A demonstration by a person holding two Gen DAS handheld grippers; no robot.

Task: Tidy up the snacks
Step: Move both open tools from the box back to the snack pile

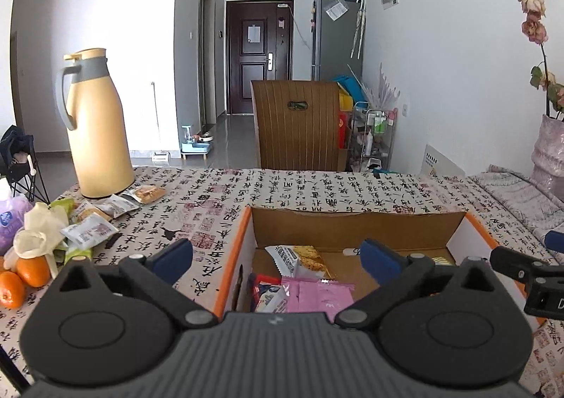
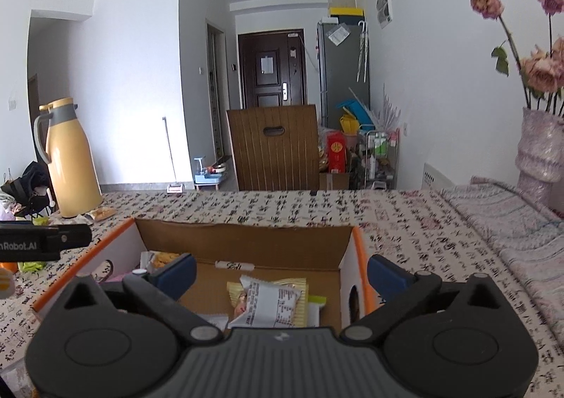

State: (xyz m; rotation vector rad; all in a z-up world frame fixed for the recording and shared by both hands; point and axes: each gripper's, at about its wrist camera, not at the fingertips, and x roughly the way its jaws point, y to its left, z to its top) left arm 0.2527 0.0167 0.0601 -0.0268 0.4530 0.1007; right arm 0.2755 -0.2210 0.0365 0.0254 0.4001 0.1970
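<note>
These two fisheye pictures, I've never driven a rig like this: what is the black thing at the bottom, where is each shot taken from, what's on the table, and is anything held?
There is no robot arm: a person carries one hand-held gripper in each hand, with a camera looking forward along its two blue-padded fingers. The left wrist view shows the left hand-held gripper; the right wrist view shows the right hand-held gripper. Both stand open and hold nothing.

Both hover over an orange-edged cardboard box on a table with a calligraphy-print cloth. In the box lie snack packets, among them a pink packet and a white packet. More loose snack packets lie to the left near a yellow thermos jug, with oranges beside them.
</note>
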